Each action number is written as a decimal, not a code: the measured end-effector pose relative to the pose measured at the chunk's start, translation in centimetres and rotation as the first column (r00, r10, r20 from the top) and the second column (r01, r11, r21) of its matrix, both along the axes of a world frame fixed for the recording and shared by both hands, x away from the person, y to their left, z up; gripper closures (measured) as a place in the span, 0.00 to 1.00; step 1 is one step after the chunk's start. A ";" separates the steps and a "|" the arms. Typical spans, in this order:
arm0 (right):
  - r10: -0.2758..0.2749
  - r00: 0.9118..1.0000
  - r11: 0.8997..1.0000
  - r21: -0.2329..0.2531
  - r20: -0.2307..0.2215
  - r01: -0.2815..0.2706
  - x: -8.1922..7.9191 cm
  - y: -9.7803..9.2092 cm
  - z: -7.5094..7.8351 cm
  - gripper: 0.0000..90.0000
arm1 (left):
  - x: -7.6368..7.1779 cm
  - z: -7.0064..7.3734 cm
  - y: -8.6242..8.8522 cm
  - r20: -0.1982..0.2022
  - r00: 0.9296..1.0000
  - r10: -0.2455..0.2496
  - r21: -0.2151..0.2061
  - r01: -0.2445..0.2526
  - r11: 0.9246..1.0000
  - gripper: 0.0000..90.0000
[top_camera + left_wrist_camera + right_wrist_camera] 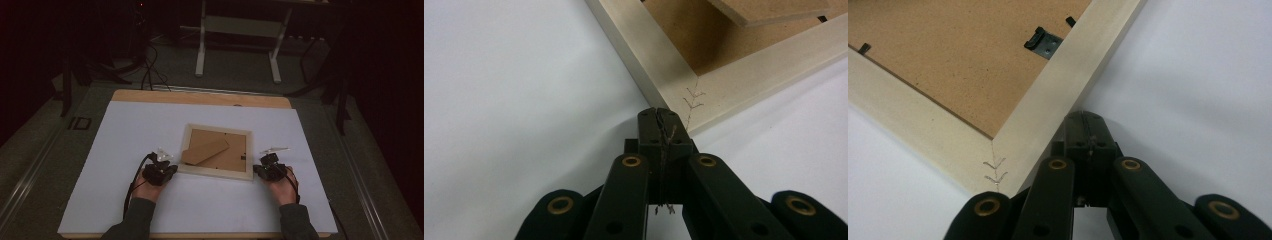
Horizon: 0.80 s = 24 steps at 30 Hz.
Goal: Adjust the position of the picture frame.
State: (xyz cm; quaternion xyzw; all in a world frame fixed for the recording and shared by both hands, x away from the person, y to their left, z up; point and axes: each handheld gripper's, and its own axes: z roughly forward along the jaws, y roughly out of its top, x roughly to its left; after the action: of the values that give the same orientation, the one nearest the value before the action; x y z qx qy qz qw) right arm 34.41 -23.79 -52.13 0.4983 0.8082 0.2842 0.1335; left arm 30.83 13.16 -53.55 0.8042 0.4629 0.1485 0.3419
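A pale wooden picture frame (216, 172) lies face down on the white sheet, its brown backing board (235, 157) up and a loose brown stand flap (204, 151) across it. My left gripper (169, 170) is shut with nothing in it, its tips (659, 114) at the frame's near left corner (694, 95). My right gripper (259, 171) is also shut and empty, tips (1085, 120) against the outer edge by the near right corner (998, 160). A black turn clip (1042, 39) sits on the frame's right rail.
The white sheet (125, 140) covers a wooden table (200, 97) whose far edge shows bare. A white metal stand (237, 30) and cables (150, 70) are on the dark floor beyond. Open sheet lies left, right and in front of the frame.
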 end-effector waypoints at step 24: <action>0.050 0.998 0.999 -0.013 0.026 -0.049 1.4 2.1 -0.1 1.00 | -0.8 0.0 1.8 -0.024 0.998 0.064 -0.025 -0.065 0.998 1.00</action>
State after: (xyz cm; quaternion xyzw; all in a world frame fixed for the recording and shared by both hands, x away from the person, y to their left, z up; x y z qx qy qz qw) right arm 35.85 -21.73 -52.27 0.4736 0.8202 0.2888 0.1399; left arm 30.03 14.92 -53.54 0.7862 0.4943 0.1443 0.3418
